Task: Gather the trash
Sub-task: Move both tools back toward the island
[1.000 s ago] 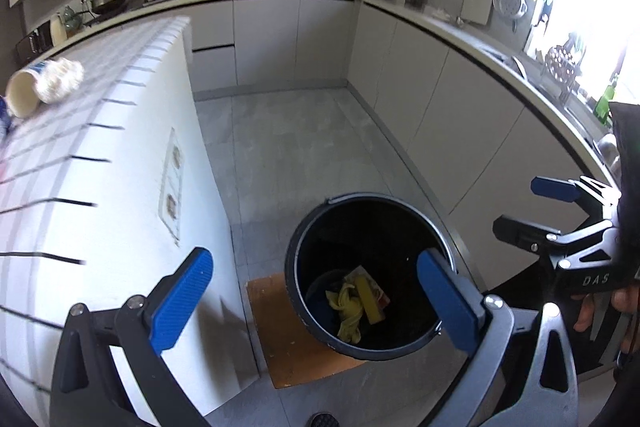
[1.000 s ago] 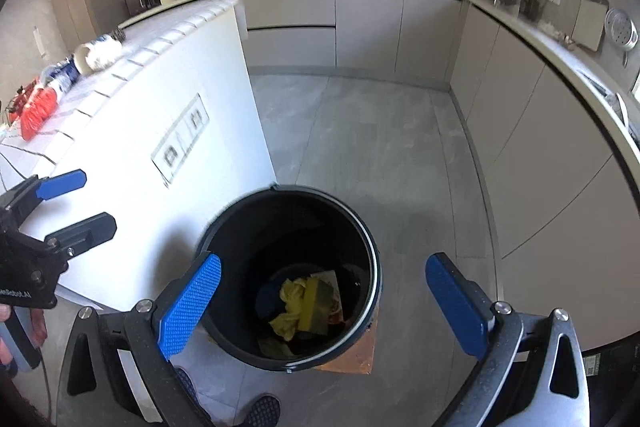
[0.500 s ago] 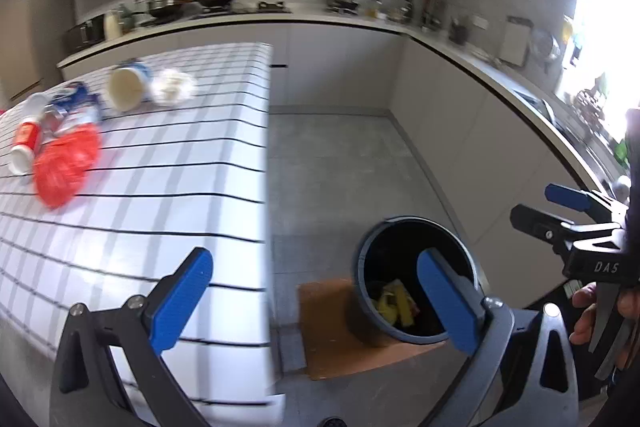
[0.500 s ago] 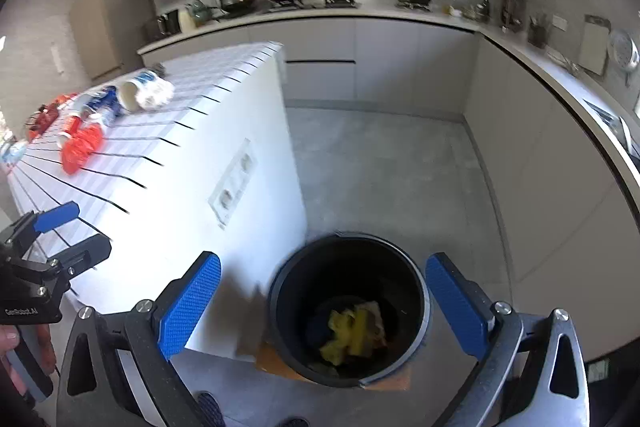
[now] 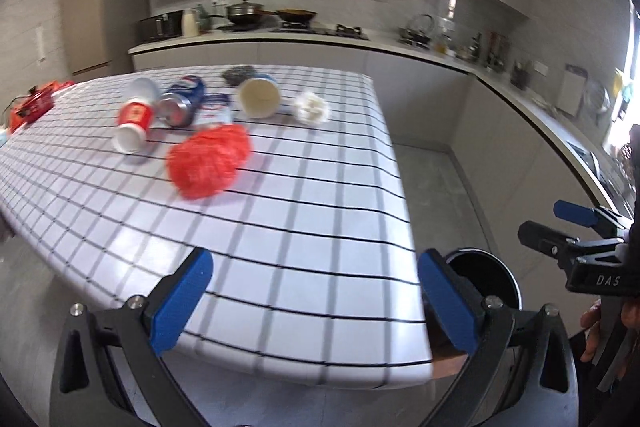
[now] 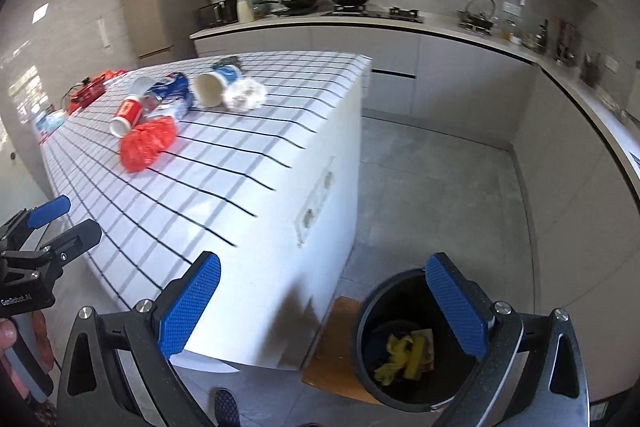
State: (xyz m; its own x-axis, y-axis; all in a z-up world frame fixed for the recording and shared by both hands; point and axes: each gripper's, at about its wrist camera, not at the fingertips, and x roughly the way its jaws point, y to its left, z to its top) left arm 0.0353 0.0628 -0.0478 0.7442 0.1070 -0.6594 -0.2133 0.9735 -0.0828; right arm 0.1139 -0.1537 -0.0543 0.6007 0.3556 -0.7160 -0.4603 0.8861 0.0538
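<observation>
— So where's the trash now?

— Most of it lies in a cluster at the far part of the checked table (image 5: 304, 227): a red mesh bag (image 5: 208, 163), a red-and-white cup (image 5: 134, 123) on its side, a crushed can (image 5: 182, 103), a paper tub (image 5: 258, 97) tipped over, and a white crumpled wad (image 5: 312, 109) just beside the tub.

— And the bin?

— The black bin (image 6: 404, 343) stands on the floor at the table's near corner, on a brown board (image 6: 332, 343). Yellow scraps (image 6: 400, 355) lie in its bottom.

— What changed?

— A second ago both cameras looked straight down into the bin. Now they've swung up to the tabletop, and the bin has slid to the lower right edge of both views.

— Are the tools holding anything?

— No. The left gripper (image 5: 316, 299) has its fingers spread wide with nothing between them; the right gripper (image 6: 324, 307) is the same, hanging near the bin.

— Meaning?

— I'd say one drop is finished and the next pickup is starting. The mesh bag is nearest, so it looks the likely target, though it's well out of reach yet.
</observation>
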